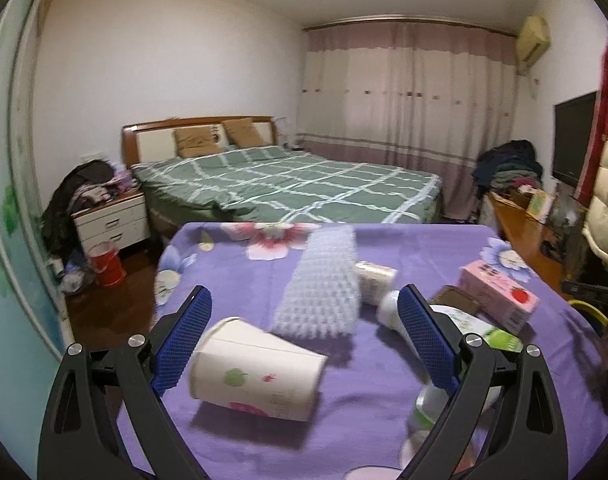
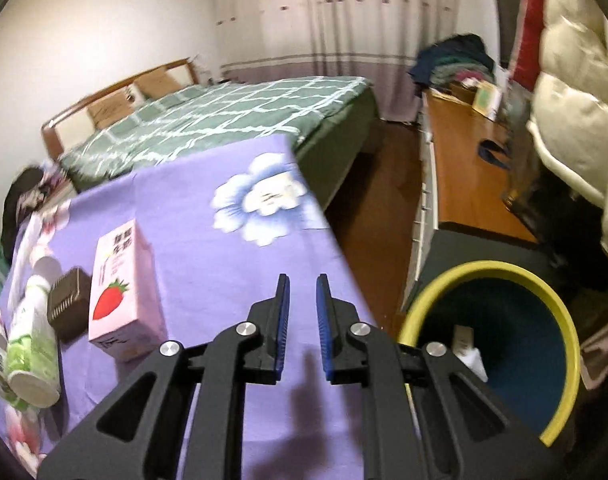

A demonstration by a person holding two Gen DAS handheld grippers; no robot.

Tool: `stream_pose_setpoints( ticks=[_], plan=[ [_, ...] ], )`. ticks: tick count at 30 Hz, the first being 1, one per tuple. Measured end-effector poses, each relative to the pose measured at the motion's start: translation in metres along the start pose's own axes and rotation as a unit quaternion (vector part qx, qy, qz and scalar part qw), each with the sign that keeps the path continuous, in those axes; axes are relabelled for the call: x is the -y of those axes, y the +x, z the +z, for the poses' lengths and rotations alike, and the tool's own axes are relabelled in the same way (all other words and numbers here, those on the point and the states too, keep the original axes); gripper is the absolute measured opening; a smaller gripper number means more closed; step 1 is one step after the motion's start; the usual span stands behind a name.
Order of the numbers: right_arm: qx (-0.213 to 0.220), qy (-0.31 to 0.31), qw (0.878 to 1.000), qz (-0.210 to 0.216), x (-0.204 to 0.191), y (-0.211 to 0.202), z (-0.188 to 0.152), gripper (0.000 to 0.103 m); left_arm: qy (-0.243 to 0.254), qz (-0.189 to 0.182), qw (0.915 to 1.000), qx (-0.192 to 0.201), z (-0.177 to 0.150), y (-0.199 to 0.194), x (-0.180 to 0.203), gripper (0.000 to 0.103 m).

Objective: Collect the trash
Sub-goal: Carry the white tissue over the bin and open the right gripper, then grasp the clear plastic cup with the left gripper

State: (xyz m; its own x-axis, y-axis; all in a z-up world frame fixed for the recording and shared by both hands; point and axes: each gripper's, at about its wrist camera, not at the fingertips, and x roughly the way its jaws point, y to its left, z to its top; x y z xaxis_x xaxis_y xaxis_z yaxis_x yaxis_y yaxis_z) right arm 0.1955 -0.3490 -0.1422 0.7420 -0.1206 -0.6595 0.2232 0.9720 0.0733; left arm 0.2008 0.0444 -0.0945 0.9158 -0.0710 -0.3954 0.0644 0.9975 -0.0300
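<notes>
A white paper cup with fruit prints lies on its side on the purple flowered cloth. My left gripper is open wide, its blue pads on either side of the cup and apart from it. Behind the cup lie a white bubbled sheet, a small white packet, a pink strawberry carton and a green-labelled bottle. My right gripper hangs over the cloth's right edge, jaws a narrow slit apart with nothing between them. To its left stand the carton, a dark brown box and the bottle.
A yellow-rimmed bin with a blue inside stands on the floor right of the table, a white scrap in it. Beyond are a green checked bed, a wooden desk and a red bucket.
</notes>
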Motion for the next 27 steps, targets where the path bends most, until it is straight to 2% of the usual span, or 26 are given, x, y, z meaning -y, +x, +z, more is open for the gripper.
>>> stream_pose_setpoints(
  ticks=[6,9,12,16,18,24,27],
  plan=[
    [-0.004,0.026,1.0,-0.003,0.008,0.002,0.001,0.013,0.025,-0.099,0.9945,-0.022,-0.003,0.0,0.026,0.093],
    [-0.005,0.026,1.0,-0.005,0.009,0.003,0.001,0.013,0.044,-0.155,0.9861,-0.041,-0.007,0.0,0.042,0.093],
    [-0.004,0.026,1.0,-0.007,0.009,0.003,0.001,0.013,0.074,-0.215,0.9724,-0.053,-0.013,-0.003,0.063,0.093],
    [-0.005,0.028,1.0,-0.006,0.01,0.003,0.001,0.013,0.104,-0.211,0.9675,-0.093,-0.023,0.008,0.087,0.093],
    [-0.004,0.03,1.0,-0.004,0.011,0.003,0.001,0.013,0.109,-0.198,0.9672,-0.115,-0.029,0.017,0.093,0.088],
    [-0.001,0.03,1.0,0.001,0.013,0.002,0.0,0.016,0.083,-0.199,0.9642,-0.155,-0.035,0.034,0.087,0.071],
    [0.001,0.029,1.0,0.002,0.012,0.001,0.0,0.017,0.079,-0.197,0.9636,-0.162,-0.036,0.038,0.085,0.058]
  ],
)
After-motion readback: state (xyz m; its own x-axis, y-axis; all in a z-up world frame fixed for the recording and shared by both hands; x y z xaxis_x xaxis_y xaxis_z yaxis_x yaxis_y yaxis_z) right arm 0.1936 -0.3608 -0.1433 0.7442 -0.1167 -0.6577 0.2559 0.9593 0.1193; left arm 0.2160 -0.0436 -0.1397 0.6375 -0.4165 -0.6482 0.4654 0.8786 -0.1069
